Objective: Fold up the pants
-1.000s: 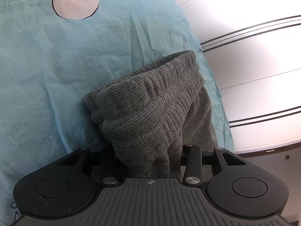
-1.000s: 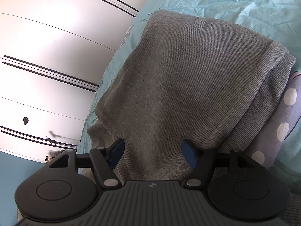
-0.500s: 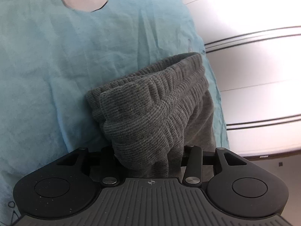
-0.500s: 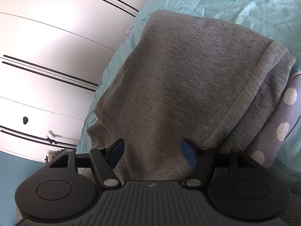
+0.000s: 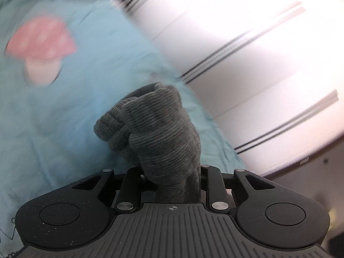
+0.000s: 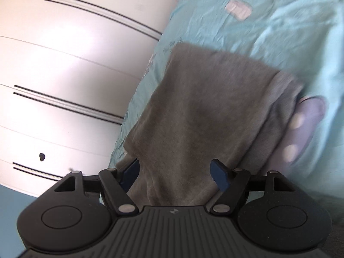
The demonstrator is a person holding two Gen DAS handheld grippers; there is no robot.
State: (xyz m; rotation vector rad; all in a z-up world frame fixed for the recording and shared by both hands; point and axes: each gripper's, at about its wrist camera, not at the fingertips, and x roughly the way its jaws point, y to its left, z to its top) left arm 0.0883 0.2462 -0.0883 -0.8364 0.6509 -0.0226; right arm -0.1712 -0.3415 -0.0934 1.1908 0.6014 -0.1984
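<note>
Your left gripper (image 5: 172, 178) has just been closing and now clamps the pants' (image 6: 206, 111) ribbed waistband (image 5: 157, 133), raised off the sheet (image 5: 64, 118). Your right gripper (image 6: 175, 172) has just been opening, cloth between its unclenched jaws. You're likely mid-fold: next, carry the waistband across squarely.

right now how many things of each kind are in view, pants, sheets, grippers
pants: 1, grey, ribbed waistband bunched in the left hand-held gripper
bed sheet: 1, light blue with mushroom prints
hand-held grippers: 2, left and right hand-held gripper
total: 4
</note>
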